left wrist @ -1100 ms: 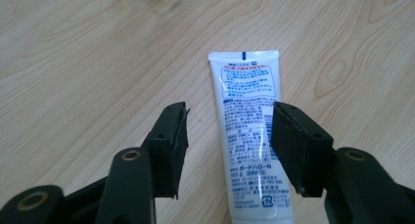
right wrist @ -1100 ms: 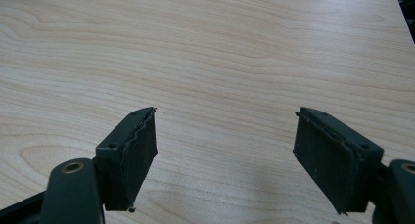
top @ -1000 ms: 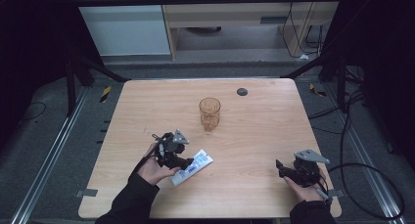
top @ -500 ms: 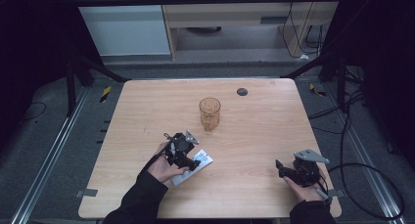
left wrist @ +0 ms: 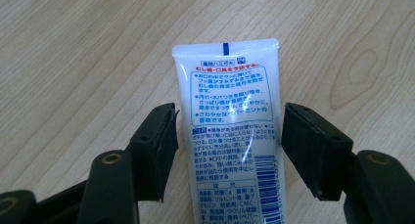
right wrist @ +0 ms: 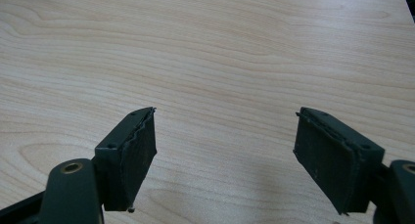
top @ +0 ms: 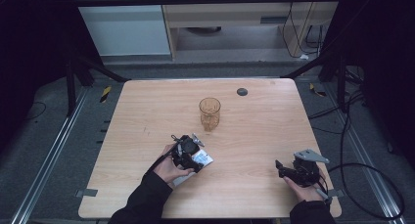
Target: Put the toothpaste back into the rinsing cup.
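A white tube (left wrist: 229, 106) with blue and red print lies flat on the wooden table (top: 147, 111), partly covered by the hand in the high view, where a corner of the tube (top: 204, 160) pokes out. My left gripper (top: 189, 154) hovers over it, open, its two black jaws standing either side of the tube with a narrow gap on each side; between them is the left gripper's midpoint (left wrist: 230, 136). My right gripper (top: 282, 169) rests low at the table's front right, open, with bare wood between its jaws (right wrist: 225, 141).
An amber ribbed glass (top: 209, 112) stands upright near the table's middle, beyond the tube. A small black disc (top: 242, 92) lies near the far edge. Cables trail off the table's right side (top: 372, 175).
My left gripper has slid to the right over the tube, so its jaws now straddle it. The right gripper has stayed put.
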`<state>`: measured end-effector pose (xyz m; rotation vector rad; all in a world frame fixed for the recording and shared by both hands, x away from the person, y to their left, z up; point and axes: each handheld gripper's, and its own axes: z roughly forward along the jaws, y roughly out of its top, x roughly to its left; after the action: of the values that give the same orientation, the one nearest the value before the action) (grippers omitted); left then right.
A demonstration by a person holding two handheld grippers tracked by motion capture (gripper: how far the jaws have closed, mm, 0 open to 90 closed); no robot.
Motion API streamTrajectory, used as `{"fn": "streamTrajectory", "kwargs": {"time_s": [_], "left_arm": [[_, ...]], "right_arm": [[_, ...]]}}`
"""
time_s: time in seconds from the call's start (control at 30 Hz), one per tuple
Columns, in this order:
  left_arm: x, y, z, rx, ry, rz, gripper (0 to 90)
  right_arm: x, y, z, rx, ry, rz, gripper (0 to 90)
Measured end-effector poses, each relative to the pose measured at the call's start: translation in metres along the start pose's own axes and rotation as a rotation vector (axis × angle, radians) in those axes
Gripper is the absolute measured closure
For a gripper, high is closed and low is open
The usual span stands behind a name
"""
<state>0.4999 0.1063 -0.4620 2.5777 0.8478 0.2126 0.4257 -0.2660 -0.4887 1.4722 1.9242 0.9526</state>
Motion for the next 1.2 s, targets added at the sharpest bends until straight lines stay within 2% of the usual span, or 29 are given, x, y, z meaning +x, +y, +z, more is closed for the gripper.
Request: {"fn": "streamTrajectory", "kwargs": {"time_s": [0.43,0.53,0.7,0.97,1.2], "left_arm": [[0.000,-0.001,0.010,0.018,-0.010,-0.015,36.5],[-0.001,-0.002,0.013,0.030,0.000,-0.004,36.3],[-0.002,-0.003,0.013,0.022,0.006,-0.007,37.5],[-0.004,-0.004,0.009,0.012,0.003,-0.026,46.0],[-0.001,-0.009,-0.011,-0.029,-0.020,-0.060,60.5]], "right_arm": [[0.000,0.000,0.001,0.004,0.001,-0.002,23.3],[0.001,0.000,0.001,0.004,0.002,-0.002,23.4],[0.001,0.000,0.001,0.003,0.002,-0.003,23.4],[0.000,0.000,0.001,0.003,-0.002,-0.002,23.4],[0.000,0.000,0.001,0.004,-0.004,-0.001,23.5]]}}
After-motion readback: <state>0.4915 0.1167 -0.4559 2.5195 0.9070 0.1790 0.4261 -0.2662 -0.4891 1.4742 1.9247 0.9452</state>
